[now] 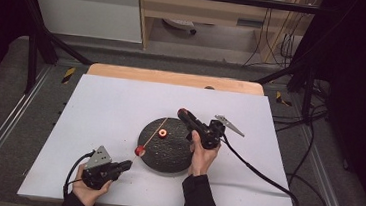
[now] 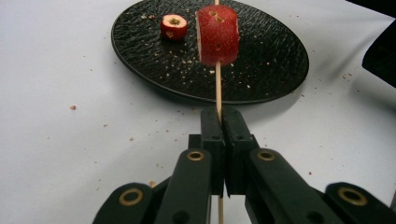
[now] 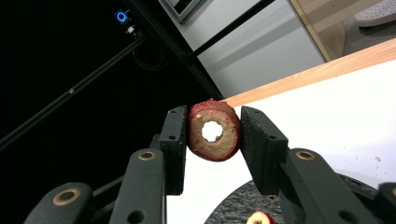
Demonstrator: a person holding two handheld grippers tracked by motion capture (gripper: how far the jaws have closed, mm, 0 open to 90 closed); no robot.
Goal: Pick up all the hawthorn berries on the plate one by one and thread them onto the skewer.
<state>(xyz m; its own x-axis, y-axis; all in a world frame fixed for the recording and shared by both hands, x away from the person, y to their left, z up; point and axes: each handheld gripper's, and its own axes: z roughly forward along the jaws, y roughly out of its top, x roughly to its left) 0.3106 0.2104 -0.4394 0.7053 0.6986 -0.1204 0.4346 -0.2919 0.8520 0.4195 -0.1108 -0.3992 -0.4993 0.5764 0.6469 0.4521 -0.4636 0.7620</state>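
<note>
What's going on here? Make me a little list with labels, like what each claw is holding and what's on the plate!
left gripper: shut on the wooden skewer
on the skewer: one red fruit piece, held over the plate
right gripper: shut on a cored red fruit ring, lifted above the table
black plate: holds one small red fruit piece and crumbs
table top: white
</note>
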